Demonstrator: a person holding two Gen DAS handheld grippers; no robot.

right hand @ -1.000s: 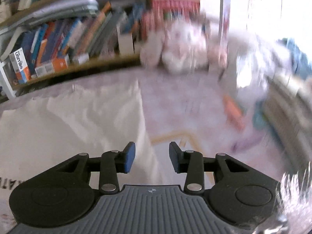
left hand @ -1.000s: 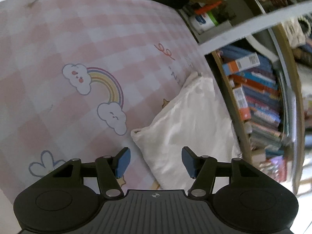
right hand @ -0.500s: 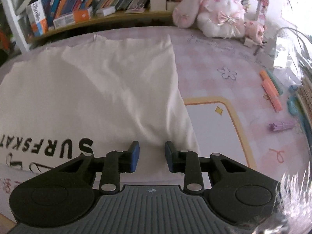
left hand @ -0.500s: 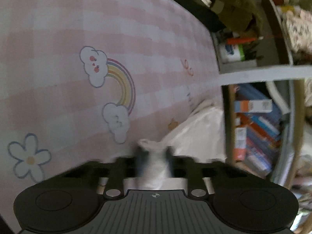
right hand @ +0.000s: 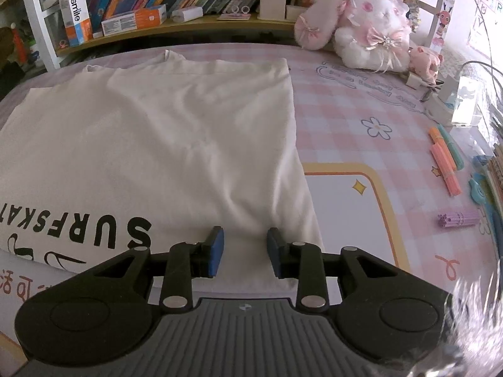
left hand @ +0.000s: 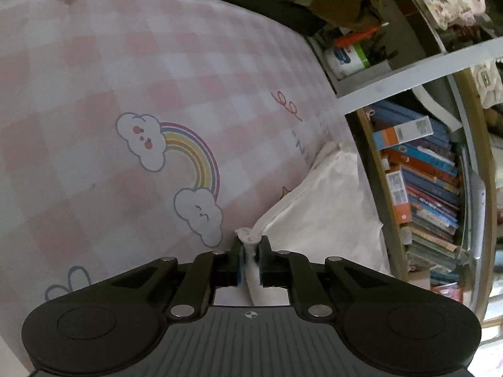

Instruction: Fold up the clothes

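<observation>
A cream T-shirt point(right hand: 163, 144) with black lettering lies spread flat on a pink checked desk mat point(right hand: 361, 144). My right gripper point(right hand: 244, 251) is open, its blue pads astride the shirt's near right corner, low over the cloth. In the left wrist view my left gripper point(left hand: 250, 259) is shut on a bunched corner of the same shirt point(left hand: 317, 216), and the cloth runs away from the pads toward the bookshelf.
A bookshelf point(right hand: 163, 6) runs along the far edge of the mat. A pink plush rabbit point(right hand: 371, 34) sits at the far right. Highlighter pens point(right hand: 444, 160), a purple bundle point(right hand: 459, 220) and a white charger point(right hand: 456, 97) lie at the right.
My left gripper went from open beside the shirt's corner to shut on it. My right gripper swung down to the shirt's near right corner and opened a little wider.
</observation>
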